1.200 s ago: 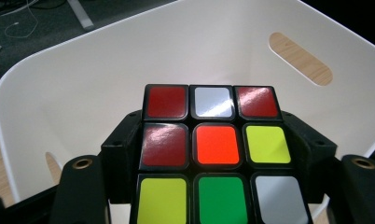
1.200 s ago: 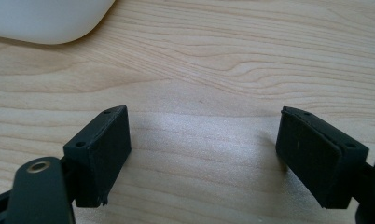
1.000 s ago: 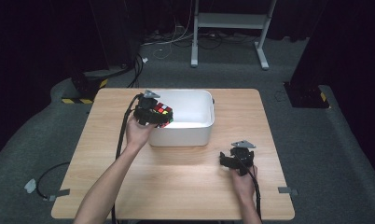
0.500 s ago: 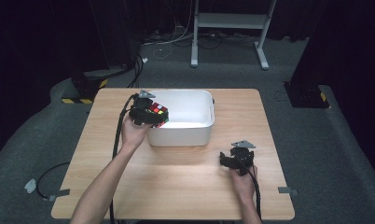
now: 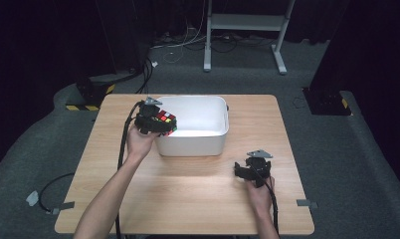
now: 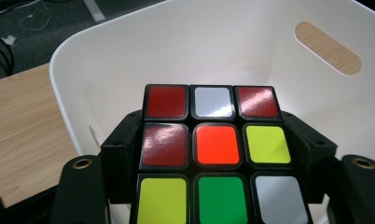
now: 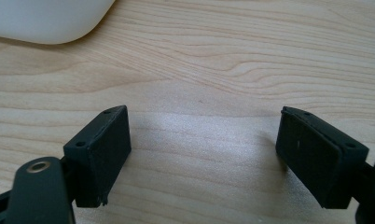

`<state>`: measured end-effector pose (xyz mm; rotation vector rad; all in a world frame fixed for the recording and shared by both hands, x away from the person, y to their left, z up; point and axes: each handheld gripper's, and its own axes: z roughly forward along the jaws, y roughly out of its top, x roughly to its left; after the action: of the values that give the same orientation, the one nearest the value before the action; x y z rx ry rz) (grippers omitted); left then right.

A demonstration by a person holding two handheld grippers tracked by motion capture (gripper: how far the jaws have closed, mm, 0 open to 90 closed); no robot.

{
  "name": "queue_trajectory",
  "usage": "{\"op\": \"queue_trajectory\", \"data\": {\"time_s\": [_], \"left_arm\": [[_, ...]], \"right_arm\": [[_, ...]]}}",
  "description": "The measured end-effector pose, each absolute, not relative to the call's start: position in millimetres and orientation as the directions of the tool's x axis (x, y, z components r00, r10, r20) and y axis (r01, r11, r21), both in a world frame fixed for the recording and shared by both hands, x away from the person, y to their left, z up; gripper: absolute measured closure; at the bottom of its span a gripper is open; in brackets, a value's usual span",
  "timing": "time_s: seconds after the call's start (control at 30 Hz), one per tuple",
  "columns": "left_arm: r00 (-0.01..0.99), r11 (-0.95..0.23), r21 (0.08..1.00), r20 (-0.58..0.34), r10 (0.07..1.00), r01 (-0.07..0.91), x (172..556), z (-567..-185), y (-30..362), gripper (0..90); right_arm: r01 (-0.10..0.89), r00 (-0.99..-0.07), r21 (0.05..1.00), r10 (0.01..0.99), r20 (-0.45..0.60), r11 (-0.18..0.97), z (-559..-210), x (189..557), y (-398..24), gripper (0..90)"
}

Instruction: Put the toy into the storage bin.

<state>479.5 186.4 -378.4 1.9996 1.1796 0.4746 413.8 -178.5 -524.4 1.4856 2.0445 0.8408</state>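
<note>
Clamped between the two black jaws of the left gripper [image 5: 155, 122], a colour-tiled puzzle cube [image 6: 213, 154] is held at the left rim of a white tub [image 5: 208, 142]; in the left gripper view the cube's upper face is seen with red, white and red tiles in the far row, red, orange and yellow in the middle row, and yellow, green and white in the nearest row; beyond the cube the tub's pale inner wall [image 6: 251, 51] is seen, pierced by an oval handle slot [image 6: 328, 47] through which wood grain shows; the cube is thus held over the tub's left edge, above the floor of the tub rather than resting on it. The tub is set on the wooden table [image 5: 138, 199] near the middle of its far edge. The right gripper [image 5: 252, 172] is held low near the table's right edge, well apart from the tub's near right corner; in the right gripper view its jaws are spread wide with nothing between them, bare wood [image 7: 204, 140] being seen in the gap, and a rounded corner of the tub [image 7: 45, 18] is caught at the upper left. A black cable [image 5: 122, 149] is trailed from the left gripper along the forearm toward the table's near edge.
</note>
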Motion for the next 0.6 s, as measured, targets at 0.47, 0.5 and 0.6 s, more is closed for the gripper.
{"op": "queue_trajectory", "data": {"time_s": [0.47,0.5,0.6], "left_arm": [[0.518,-0.299,0.757,-0.061,0.853,0.581,480.3,-382.1,181.2,32.9],[0.522,-0.305,0.755,-0.057,0.851,0.58,480.7,-382.8,180.7,32.9],[0.525,-0.313,0.748,-0.055,0.849,0.586,481.3,-385.0,178.7,32.9]], "right_arm": [[0.662,-0.302,0.714,0.953,-0.021,0.226,-524.5,413.6,-178.2,17.6],[0.661,-0.303,0.715,0.953,-0.022,0.227,-524.5,413.7,-178.3,17.6],[0.662,-0.303,0.715,0.953,-0.021,0.226,-524.5,413.6,-178.2,17.6]]}}
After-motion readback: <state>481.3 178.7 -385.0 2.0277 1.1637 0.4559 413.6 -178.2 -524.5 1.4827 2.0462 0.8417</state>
